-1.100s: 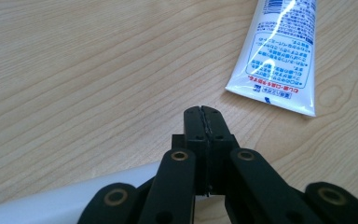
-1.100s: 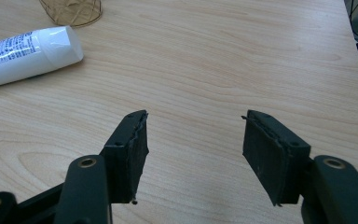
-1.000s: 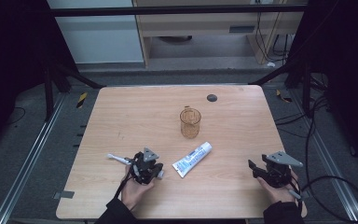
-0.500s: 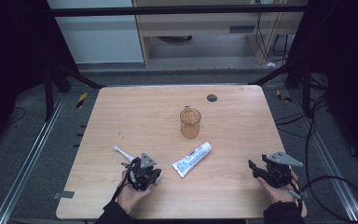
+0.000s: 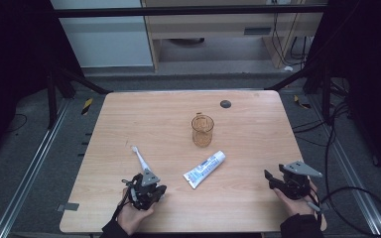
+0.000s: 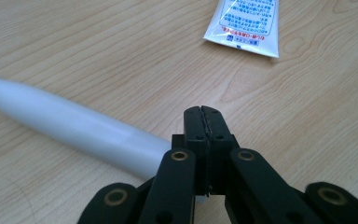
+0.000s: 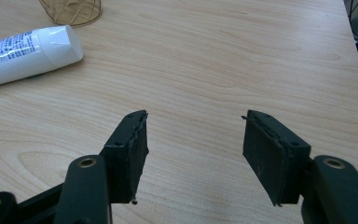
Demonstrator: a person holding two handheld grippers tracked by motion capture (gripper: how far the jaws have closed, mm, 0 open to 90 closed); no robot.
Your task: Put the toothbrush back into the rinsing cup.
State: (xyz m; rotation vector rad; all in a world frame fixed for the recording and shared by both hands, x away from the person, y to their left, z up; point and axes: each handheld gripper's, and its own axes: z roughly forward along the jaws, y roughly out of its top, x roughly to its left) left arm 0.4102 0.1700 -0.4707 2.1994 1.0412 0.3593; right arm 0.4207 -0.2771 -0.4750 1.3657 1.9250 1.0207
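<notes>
Left gripper (image 5: 146,186) clamped on toothbrush (image 5: 140,158) handle end; brush head points away toward table's far side.

Both grippers are showing black bodies with jointed black links, each link carrying a brass-coloured rivet ring at its pivot. The left gripper (image 6: 203,112) is wearing flat black pads with small screw holes, and a grey three-cornered plate is sitting on its top in the high view. The right gripper (image 7: 193,140) is showing worn, ragged pad edges, a matching grey plate and a black cable trailing behind. Dark sleeves are covering both wrists.
</notes>
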